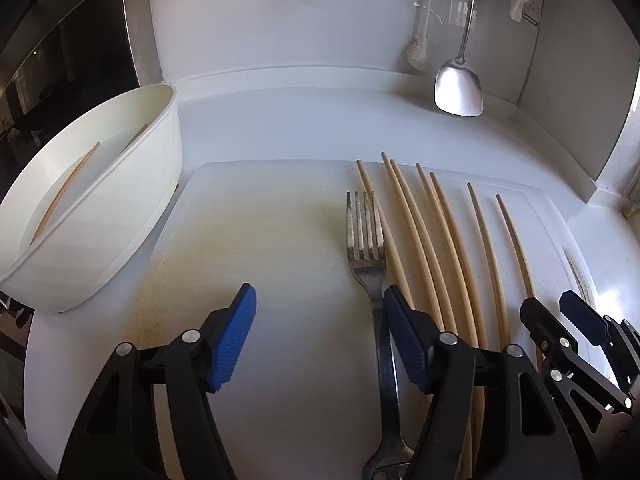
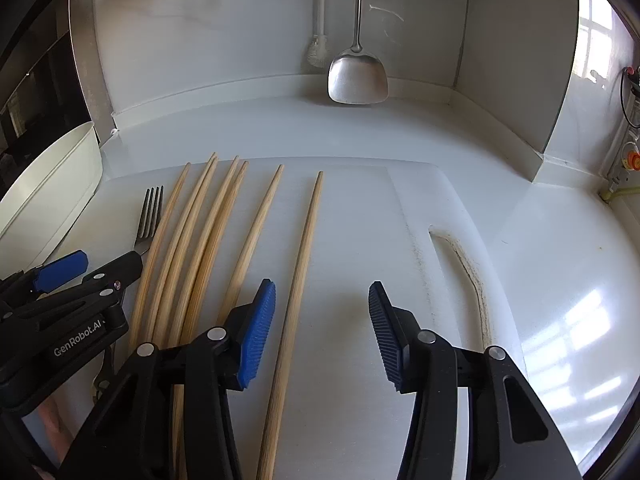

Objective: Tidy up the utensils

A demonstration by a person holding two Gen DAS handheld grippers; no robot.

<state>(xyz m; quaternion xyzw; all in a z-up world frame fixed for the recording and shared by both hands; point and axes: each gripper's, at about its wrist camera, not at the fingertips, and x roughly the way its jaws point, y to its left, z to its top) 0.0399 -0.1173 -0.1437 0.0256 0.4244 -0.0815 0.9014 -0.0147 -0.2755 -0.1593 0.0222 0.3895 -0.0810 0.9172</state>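
On the white cutting board (image 2: 360, 216), atop the white table (image 2: 540, 280): seven wooden chopsticks (image 2: 224, 216) laid roughly parallel, tips toward the back wall; the rightmost chopstick (image 2: 298, 256) lies apart from the rest. One metal fork (image 1: 366, 236), tines to the wall, just beside the leftmost stick.

Left of the board: one cream oval bin (image 1: 120, 208), tilted toward the camera. Contents: at least one chopstick visible inside, and a second wooden line beside it that may be another; count uncertain.

Back wall: one steel spatula (image 2: 358, 78) and one white brush (image 2: 318, 48), both hanging.

Left tongs (image 1: 320, 340): spread wide, holding nothing, above the bare stained part of the board, the right pad close by the fork's neck. Right tongs (image 2: 322, 332): spread wide, holding nothing, the single outlying chopstick running up between the pads.

Progress, as judged: early. One or two sticks are binned; seven chopsticks and the fork remain loose on the board. The likely next item is the outlying chopstick, already bracketed by the right tongs, or the fork beside the left ones.
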